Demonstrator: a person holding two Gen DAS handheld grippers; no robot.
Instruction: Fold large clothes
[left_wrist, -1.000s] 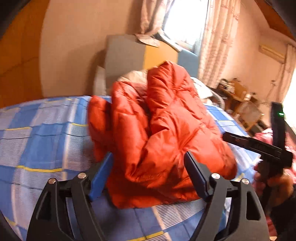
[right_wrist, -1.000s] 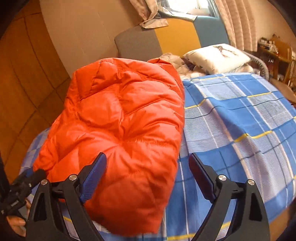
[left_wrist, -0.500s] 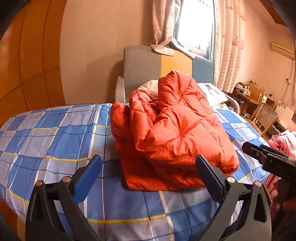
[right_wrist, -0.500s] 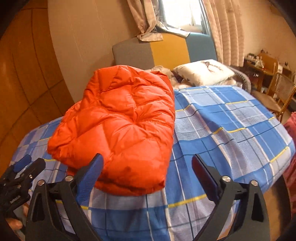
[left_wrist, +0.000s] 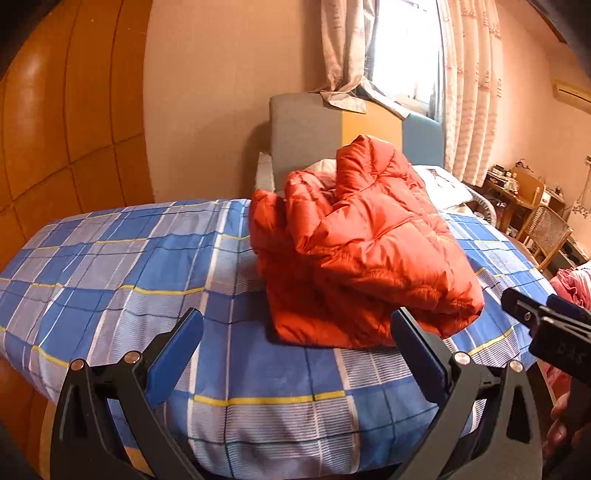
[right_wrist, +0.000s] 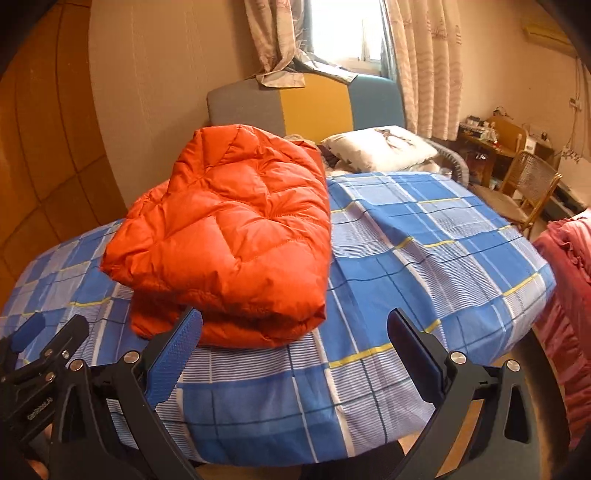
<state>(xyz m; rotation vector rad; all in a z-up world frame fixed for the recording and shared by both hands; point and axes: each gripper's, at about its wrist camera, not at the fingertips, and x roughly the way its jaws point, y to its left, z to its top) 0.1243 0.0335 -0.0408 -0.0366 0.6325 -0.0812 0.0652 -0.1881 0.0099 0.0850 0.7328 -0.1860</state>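
An orange puffy down jacket (left_wrist: 362, 251) lies folded in a thick bundle on the bed's blue checked sheet (left_wrist: 129, 266). It also shows in the right wrist view (right_wrist: 236, 236). My left gripper (left_wrist: 295, 354) is open and empty, held back near the bed's front edge, short of the jacket. My right gripper (right_wrist: 293, 354) is open and empty, also near the front edge, with the jacket just beyond its left finger. Each gripper shows at the edge of the other's view.
A white pillow (right_wrist: 380, 147) and a grey, yellow and blue headboard (right_wrist: 306, 107) stand at the bed's far end. A wooden panelled wall (left_wrist: 55, 147) is at the left. A chair (right_wrist: 528, 184), a cluttered desk and pink bedding (right_wrist: 569, 266) are at the right.
Both grippers have drawn back and away from the jacket toward the bed's front edge. The jacket now looks smaller and rests alone on the sheet.
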